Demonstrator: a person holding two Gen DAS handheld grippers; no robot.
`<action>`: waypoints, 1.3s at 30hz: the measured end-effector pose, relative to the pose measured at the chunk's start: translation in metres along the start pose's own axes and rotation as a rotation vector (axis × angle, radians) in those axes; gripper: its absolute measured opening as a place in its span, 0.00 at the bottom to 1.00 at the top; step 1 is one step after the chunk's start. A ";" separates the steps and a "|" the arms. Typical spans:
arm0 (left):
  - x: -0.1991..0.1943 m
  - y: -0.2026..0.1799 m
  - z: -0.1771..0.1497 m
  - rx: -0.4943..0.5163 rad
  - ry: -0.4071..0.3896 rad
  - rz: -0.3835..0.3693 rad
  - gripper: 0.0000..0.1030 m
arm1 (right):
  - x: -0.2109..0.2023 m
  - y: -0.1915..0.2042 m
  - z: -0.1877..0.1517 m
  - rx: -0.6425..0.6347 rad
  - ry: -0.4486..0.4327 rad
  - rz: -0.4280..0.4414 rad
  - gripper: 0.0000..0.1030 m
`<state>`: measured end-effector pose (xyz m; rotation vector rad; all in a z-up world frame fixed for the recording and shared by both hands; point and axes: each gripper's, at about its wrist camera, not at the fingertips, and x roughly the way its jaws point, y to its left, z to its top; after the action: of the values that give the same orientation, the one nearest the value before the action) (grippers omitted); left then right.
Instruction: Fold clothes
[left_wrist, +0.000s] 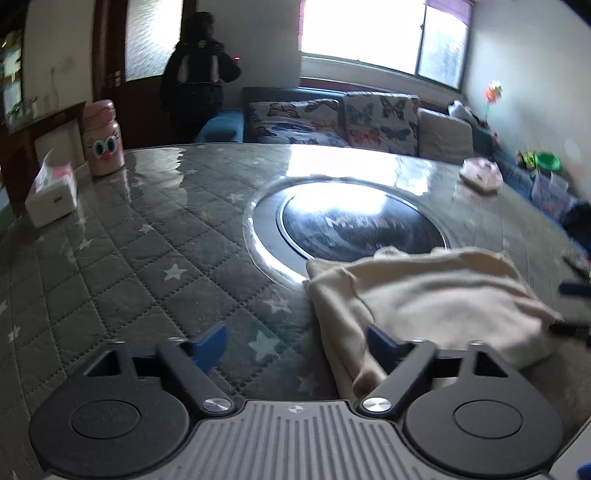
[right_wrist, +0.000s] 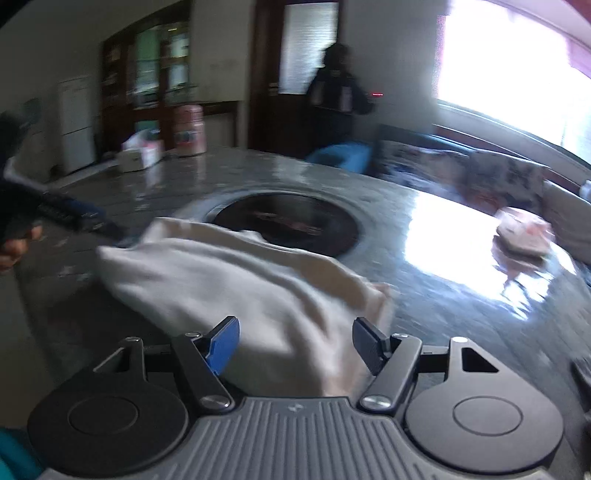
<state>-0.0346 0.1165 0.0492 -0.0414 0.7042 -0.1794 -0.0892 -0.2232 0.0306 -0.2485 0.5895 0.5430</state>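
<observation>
Ribbed grey plastic and two black discs fill the bottom of the left wrist view, and from them the left gripper spreads its black arms wide, blue pads far apart with nothing between them; the right pad sits over the near edge of the cloth, the left over bare tabletop. That cloth is cream, soft and matte, folded into a thick, rumpled pad with layered edges at its left side. It lies on the table, whose grey quilted cover with white stars shines under a clear glossy sheet, just in front of a round dark inset ringed in metal. A pink bottle with a cartoon face and a white tissue box stand at the far left. In the right wrist view, the right gripper stands moderately open, the cloth bulging up between its pads; blur hides whether they press it. At the left edge, a hand holds the left gripper at the cloth's far corner.
</observation>
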 end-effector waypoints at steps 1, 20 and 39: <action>-0.001 0.001 0.001 -0.010 -0.004 -0.003 0.94 | 0.003 0.008 0.004 -0.032 0.005 0.023 0.65; 0.006 0.024 0.013 -0.174 0.050 -0.096 0.99 | 0.065 0.143 0.039 -0.479 0.035 0.256 0.40; 0.037 0.015 0.019 -0.412 0.160 -0.303 0.87 | 0.057 0.101 0.067 -0.227 -0.054 0.292 0.13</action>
<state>0.0083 0.1239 0.0386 -0.5346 0.8842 -0.3281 -0.0744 -0.0905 0.0446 -0.3637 0.5140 0.8982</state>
